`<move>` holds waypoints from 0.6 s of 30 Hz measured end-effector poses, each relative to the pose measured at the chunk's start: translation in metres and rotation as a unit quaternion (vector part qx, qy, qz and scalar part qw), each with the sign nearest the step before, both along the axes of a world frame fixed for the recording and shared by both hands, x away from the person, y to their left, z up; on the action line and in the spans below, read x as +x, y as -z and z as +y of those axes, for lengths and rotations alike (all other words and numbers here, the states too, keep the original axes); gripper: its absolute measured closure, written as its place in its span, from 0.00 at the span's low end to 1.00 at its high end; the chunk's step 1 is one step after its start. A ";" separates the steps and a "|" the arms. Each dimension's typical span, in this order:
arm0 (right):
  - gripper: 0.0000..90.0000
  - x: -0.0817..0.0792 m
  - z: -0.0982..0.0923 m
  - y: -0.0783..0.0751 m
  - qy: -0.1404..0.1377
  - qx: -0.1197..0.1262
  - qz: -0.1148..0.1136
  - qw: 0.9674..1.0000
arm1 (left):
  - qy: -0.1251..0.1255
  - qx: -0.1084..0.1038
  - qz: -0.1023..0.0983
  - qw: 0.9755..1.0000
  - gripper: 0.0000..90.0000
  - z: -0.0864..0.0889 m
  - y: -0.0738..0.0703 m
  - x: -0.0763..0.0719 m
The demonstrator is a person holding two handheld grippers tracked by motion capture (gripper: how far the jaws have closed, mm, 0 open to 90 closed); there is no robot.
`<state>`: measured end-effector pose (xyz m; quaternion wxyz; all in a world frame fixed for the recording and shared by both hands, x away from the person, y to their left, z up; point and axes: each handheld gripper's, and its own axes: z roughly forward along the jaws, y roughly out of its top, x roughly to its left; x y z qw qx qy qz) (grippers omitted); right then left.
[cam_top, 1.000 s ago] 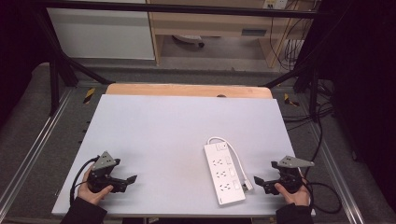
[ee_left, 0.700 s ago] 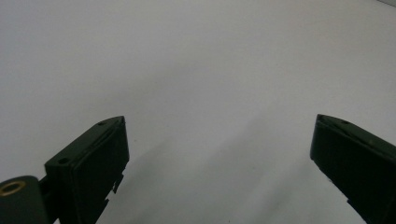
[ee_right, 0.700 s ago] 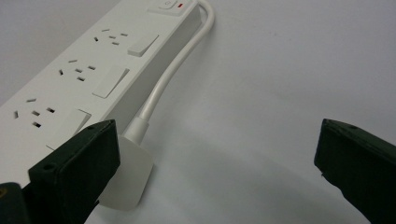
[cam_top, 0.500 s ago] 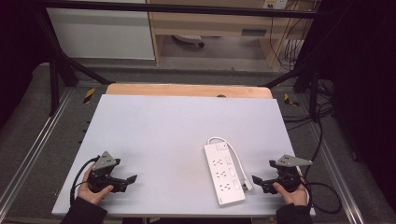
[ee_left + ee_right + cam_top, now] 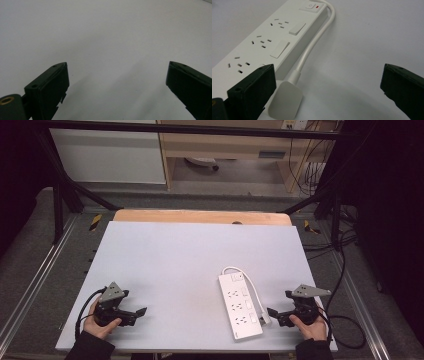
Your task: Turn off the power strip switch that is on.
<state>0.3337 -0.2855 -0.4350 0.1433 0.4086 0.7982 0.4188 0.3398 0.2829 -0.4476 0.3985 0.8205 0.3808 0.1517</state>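
Since a second ago, your right gripper [image 5: 274, 314] has crept a little left toward the power strip [image 5: 240, 306], while your left gripper [image 5: 138, 314] sits where it was at the near left of the tabletop [image 5: 190, 255]. Your right fingers stand wide apart, holding nothing; in the right gripper view the strip's white plug [image 5: 285, 100] lies just beside the left finger [image 5: 253, 90], and the white cable [image 5: 312, 45] runs along the strip's right edge up to the red-lit switch [image 5: 313, 5] at its far end. That plug and cable lie between your right fingers and the strip's body. The strip lies flat, sockets up, at the near right of the tabletop, angled slightly. Your left fingers [image 5: 51, 85] are also spread wide over bare tabletop, well apart from the strip. Beyond the far edge a wooden board [image 5: 200, 216] shows, and black cables [image 5: 345, 270] hang off to the right.
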 end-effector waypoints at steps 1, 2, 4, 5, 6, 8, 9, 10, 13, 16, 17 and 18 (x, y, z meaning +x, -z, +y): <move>0.01 0.000 0.001 0.000 -0.001 -0.001 -0.001 1.000 | 0.000 0.000 0.000 1.000 0.05 0.000 0.000 0.000; 0.01 0.000 0.001 -0.001 0.001 -0.001 0.001 1.000 | 0.001 0.001 0.001 1.000 0.05 0.000 0.000 0.000; 0.01 0.000 0.004 -0.002 0.001 -0.002 0.001 1.000 | 0.001 0.001 0.001 1.000 0.05 0.000 0.000 0.000; 0.01 0.001 0.005 -0.002 -0.001 -0.004 -0.001 1.000 | 0.001 0.001 0.000 1.000 0.05 0.000 0.000 0.000; 0.01 0.001 0.005 -0.002 -0.001 -0.004 -0.001 1.000 | 0.001 0.001 0.000 1.000 0.05 0.000 0.000 0.000; 0.01 0.001 0.008 -0.004 -0.002 -0.005 -0.002 1.000 | 0.001 0.002 -0.001 1.000 0.05 0.000 0.000 0.000; 0.01 0.001 0.008 -0.005 -0.003 -0.006 -0.003 1.000 | 0.001 0.002 -0.001 1.000 0.05 0.000 0.000 0.000; 0.02 0.001 0.009 -0.006 -0.003 -0.007 -0.004 1.000 | 0.000 0.002 -0.001 1.000 0.05 0.001 0.000 0.000; 0.03 0.001 0.012 -0.008 -0.004 -0.006 -0.008 1.000 | 0.000 0.002 -0.002 1.000 0.05 0.001 0.000 0.000; 0.04 0.000 0.013 -0.010 -0.001 -0.005 -0.007 1.000 | 0.000 0.002 -0.002 1.000 0.05 0.001 0.000 0.000; 0.04 0.001 0.014 -0.010 -0.003 -0.007 -0.008 1.000 | 0.000 0.002 -0.002 1.000 0.05 0.001 0.000 0.000; 0.04 0.001 0.014 -0.010 -0.003 -0.007 -0.008 1.000 | 0.000 0.002 -0.002 1.000 0.05 0.001 0.000 0.000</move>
